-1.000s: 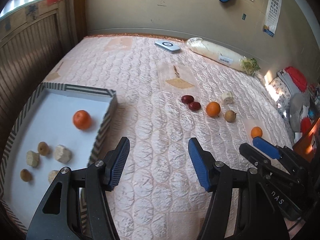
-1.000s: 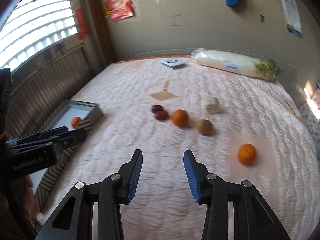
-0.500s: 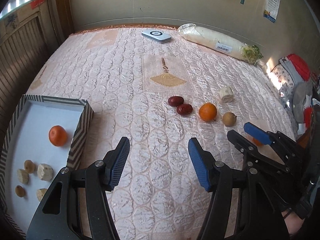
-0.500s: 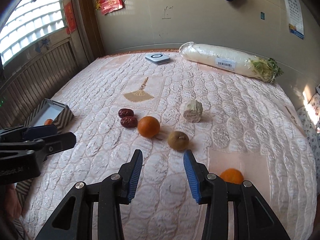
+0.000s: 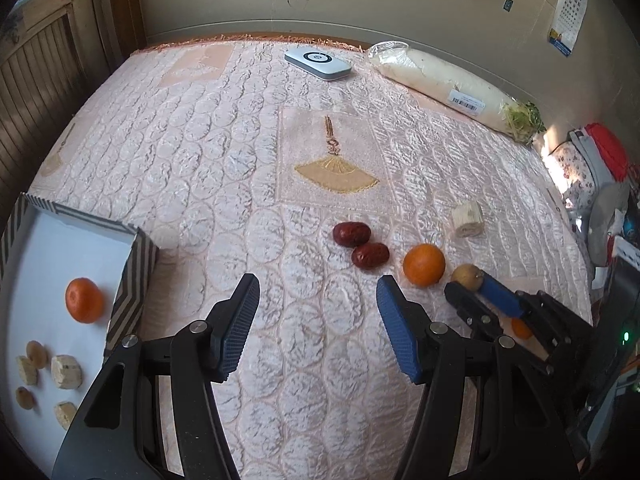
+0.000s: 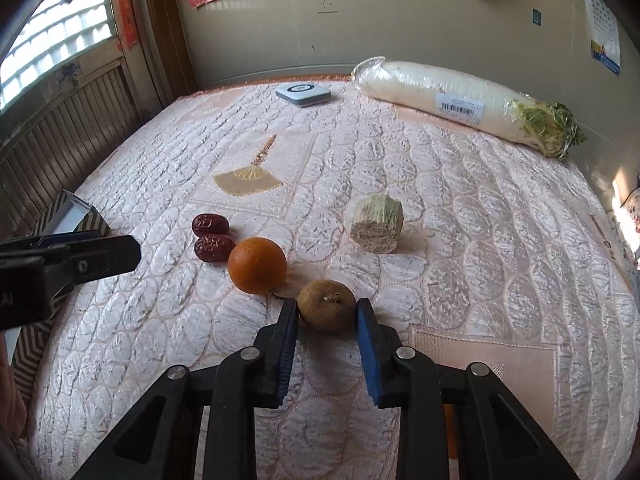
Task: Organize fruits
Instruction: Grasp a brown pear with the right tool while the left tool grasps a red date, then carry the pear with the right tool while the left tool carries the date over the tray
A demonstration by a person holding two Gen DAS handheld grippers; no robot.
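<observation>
On the quilted bed, views compared: the left wrist view is showing the tray [image 5: 132, 264] with one orange [image 5: 84, 300] and pale chunks [image 5: 66, 371] lying inside; the right wrist view is showing only a corner of that tray [image 6: 86, 216].
Right wrist view alone: the wrapped radish [image 6: 460, 106] is appearing large along the far wall, and the cut stem piece [image 6: 378, 224] is lying well beyond the tongs.
Brown fruit: the brown fruit [image 6: 327, 311] is sitting on the quilt [image 6: 460, 240] between the tips of the right gripper [image 6: 327, 318], both pads just beside its flanks; contact cannot be told.
Right gripper state: jaws are standing part open around the fruit, not yet lifting it.
Left gripper: the left gripper [image 5: 318, 322] is hovering wide open over bare quilt, holding nothing.
Neighbours: the loose orange [image 6: 258, 266] is lying just left of the brown fruit, with two red dates [image 6: 212, 236] beyond it.
Change: half a second ago the right gripper was standing short of the brown fruit; now it is bracketing it.
</observation>
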